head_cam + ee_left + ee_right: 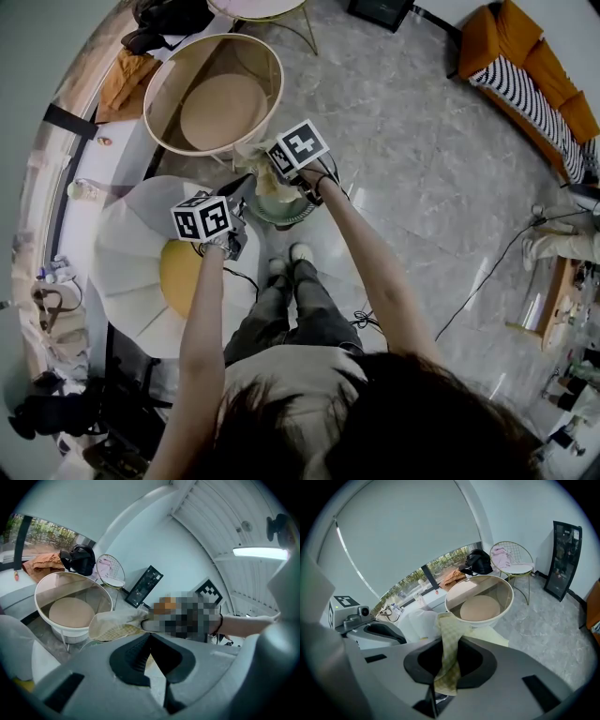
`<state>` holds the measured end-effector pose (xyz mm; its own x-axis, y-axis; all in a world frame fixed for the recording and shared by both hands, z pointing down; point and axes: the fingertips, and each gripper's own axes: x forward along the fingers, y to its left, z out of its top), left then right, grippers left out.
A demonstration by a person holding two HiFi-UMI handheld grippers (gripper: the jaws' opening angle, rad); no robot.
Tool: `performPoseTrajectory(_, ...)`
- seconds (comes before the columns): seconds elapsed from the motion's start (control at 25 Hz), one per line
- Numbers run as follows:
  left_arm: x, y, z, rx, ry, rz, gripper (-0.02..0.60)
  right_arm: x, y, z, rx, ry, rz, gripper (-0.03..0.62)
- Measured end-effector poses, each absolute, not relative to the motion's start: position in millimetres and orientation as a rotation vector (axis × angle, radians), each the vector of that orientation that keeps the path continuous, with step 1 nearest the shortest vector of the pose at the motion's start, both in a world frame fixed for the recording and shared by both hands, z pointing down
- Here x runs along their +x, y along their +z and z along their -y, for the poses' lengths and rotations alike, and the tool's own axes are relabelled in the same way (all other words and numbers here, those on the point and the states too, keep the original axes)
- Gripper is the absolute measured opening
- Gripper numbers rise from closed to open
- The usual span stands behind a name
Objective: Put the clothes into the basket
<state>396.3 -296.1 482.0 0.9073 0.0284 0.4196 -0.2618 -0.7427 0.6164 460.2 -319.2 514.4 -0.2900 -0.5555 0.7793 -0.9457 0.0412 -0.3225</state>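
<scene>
Forearms (370, 248) stretched forward and down, right gripper (449, 667) jaws clamping checked cloth (450, 630) near basket (504, 609), left gripper (150, 639) jaws closed.

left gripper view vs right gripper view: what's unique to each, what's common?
Only the left gripper view: the square-marker cube on the right gripper, the person's forearm and a lit ceiling strip light.

Only the right gripper view: the left gripper, and the right gripper's own jaws closed on the cloth's hanging end.

Both: the pale yellow checked cloth, the round white basket with a tan bottom, the gold wire chair and the black leaning panel.
</scene>
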Motion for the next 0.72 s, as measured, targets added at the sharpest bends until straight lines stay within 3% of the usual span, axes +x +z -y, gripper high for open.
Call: performPoseTrajectory(0.72, 407, 535, 289, 2.262, 0.581, 0.187, 0.011, 470, 590, 309, 1.468, 1.348, 1.755, 0.058)
